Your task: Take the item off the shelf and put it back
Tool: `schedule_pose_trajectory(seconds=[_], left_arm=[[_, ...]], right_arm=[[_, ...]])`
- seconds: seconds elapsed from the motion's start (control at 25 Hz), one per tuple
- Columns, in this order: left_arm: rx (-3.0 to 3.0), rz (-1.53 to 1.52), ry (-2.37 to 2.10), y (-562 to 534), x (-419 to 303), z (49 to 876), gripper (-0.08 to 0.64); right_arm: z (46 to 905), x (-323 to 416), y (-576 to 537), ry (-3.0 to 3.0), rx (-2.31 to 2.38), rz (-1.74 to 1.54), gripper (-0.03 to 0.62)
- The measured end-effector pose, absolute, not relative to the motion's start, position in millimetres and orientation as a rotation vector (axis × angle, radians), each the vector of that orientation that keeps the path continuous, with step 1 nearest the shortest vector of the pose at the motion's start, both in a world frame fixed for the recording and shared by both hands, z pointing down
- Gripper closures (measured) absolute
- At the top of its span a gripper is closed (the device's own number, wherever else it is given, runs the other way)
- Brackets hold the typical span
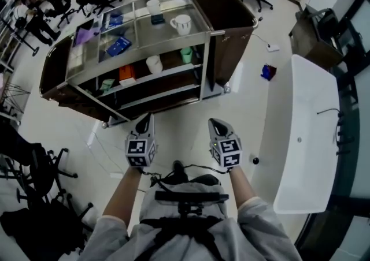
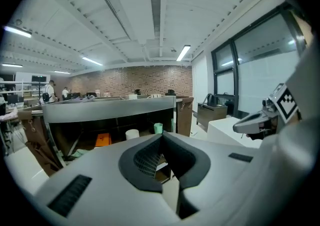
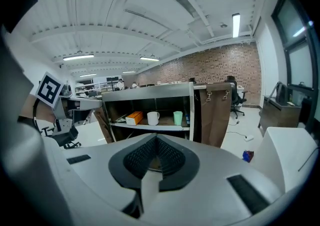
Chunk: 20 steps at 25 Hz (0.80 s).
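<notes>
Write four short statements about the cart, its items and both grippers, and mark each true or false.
1. The left gripper and the right gripper are both shut and empty. True.
2. The green cup stands on the top tier of the cart. False: it stands on the middle shelf.
3. A white mug stands on the top tier. True.
4. The left gripper holds the orange box. False: the box lies on the middle shelf.
</notes>
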<state>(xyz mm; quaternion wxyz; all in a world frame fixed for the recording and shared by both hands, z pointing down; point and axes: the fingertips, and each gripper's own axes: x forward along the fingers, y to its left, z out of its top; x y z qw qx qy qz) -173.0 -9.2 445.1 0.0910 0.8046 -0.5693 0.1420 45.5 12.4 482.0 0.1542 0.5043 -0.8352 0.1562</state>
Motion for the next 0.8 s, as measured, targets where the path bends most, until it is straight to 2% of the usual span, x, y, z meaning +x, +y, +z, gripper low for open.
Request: schedule_pose_trajectory(seconds=[0.68, 0.72, 0.76, 0.8], left_arm=[[2.508, 0.505, -1.52, -173, -115, 499, 0.549], [2.509, 0.514, -1.514, -185, -111, 506, 0.54], [2.509, 0.519, -1.509, -198, -107, 512, 0.49], [2.508, 0.521, -1.504, -210, -103, 520, 0.474]], right_arm=[[506, 37, -109, -2.357, 1.507, 0.454, 0.583], [510, 38, -118, -2.359, 1.511, 0.463, 0.583], [515, 40, -128, -2.359, 1.517, 0.472, 0.583], [520, 41, -138, -2.357, 1.523, 0.48, 0.583]])
